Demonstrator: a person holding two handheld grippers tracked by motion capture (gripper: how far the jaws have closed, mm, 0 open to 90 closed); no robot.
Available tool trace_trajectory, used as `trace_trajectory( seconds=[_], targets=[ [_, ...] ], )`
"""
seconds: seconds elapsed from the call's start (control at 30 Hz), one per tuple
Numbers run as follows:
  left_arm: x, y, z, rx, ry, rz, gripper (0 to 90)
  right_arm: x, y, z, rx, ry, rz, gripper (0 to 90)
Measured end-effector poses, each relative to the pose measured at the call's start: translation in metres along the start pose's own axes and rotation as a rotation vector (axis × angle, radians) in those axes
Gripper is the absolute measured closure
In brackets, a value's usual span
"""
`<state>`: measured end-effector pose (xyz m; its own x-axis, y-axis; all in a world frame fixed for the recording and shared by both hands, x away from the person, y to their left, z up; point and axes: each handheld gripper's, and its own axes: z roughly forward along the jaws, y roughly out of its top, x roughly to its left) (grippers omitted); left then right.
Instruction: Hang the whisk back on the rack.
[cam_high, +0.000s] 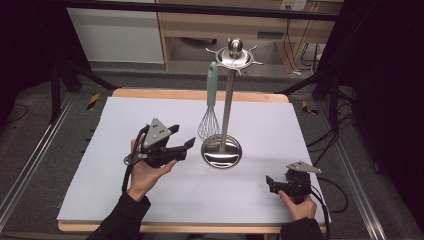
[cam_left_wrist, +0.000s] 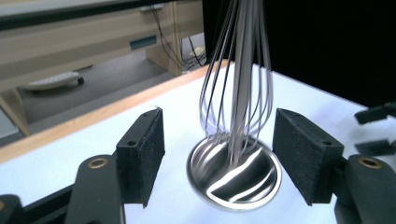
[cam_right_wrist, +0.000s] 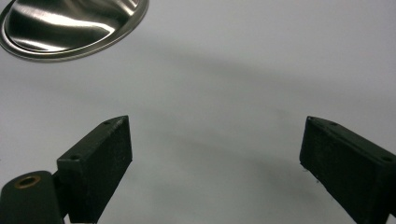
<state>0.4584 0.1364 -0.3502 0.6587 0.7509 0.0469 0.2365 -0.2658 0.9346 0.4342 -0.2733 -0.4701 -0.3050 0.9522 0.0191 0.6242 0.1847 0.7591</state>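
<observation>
A steel utensil stand (cam_high: 227, 100) rises from a round mirror base (cam_high: 221, 151) at the middle of the table. A whisk (cam_high: 212, 85) with a pale teal handle hangs from the hook crown (cam_high: 235, 54); its wires (cam_high: 208, 125) dangle just above the base. My left gripper (cam_high: 183, 136) is open, held a little left of the base and pointing at it. In the left gripper view the whisk wires (cam_left_wrist: 233, 84) and the base (cam_left_wrist: 233, 175) sit beyond the open pads (cam_left_wrist: 144, 154), apart from them. My right gripper (cam_high: 270, 182) is open and empty near the front right, over bare sheet (cam_right_wrist: 215, 135).
A white sheet (cam_high: 125, 175) covers the wooden table (cam_high: 200, 94). Black frame legs (cam_high: 55, 90) stand at the far left and far right. A wooden desk (cam_high: 225, 25) with cables is behind. The base's rim (cam_right_wrist: 70, 23) lies ahead-left of my right gripper.
</observation>
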Motion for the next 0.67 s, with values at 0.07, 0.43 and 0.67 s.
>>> trace_trajectory(
  seconds=[0.07,0.43,0.67],
  targets=[
    [0.001,-0.005,0.0,0.013,0.006,0.006,33.4,0.0,0.0,0.0,0.0,0.0,0.004,9.8],
    [0.028,-0.07,-0.011,0.117,0.051,-0.046,30.1,-0.002,-0.002,0.0,0.022,-0.038,-0.003,9.8],
    [0.059,-0.109,-0.022,0.199,0.124,-0.115,27.5,-0.003,-0.004,0.0,0.034,-0.071,0.007,9.9]
  ],
)
